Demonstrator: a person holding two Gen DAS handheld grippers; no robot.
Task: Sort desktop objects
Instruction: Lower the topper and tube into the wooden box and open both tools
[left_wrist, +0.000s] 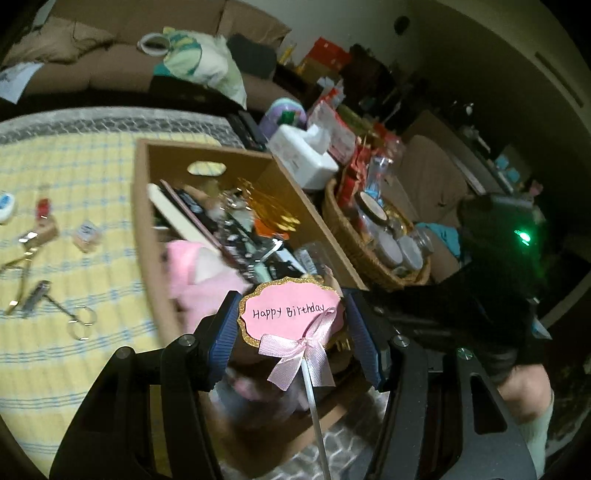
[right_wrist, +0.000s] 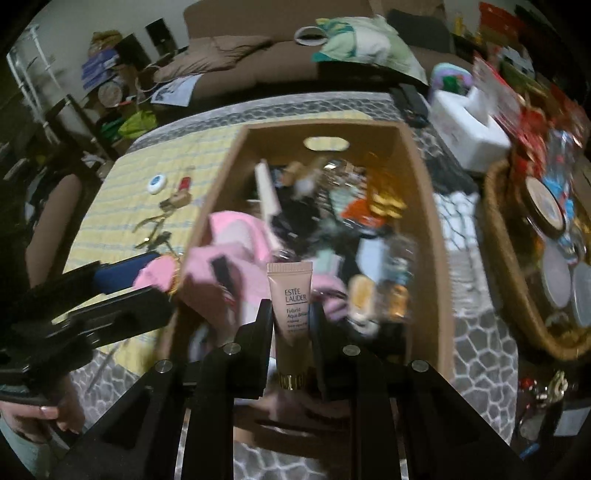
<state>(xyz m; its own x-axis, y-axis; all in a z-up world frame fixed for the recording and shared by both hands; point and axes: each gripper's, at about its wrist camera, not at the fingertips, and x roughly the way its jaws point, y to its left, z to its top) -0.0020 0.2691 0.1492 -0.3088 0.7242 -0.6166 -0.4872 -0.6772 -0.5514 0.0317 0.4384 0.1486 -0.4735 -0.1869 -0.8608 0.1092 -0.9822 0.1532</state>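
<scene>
Both hands were loaded over the cardboard box (right_wrist: 436, 206): right gripper (right_wrist: 291, 317) jaws clamped on the makeup tube (right_wrist: 291, 295), left gripper (left_wrist: 291, 332) jaws pinching the Happy Birthday topper (left_wrist: 288, 312). I'd have carried each clear to the yellow mat (left_wrist: 74, 166) before letting go, with no squeezing harder on that card.

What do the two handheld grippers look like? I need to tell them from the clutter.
Both are black angular frames with silver round bolts. The left gripper has ribbed blue pads; the right gripper has narrow black fingers.
</scene>
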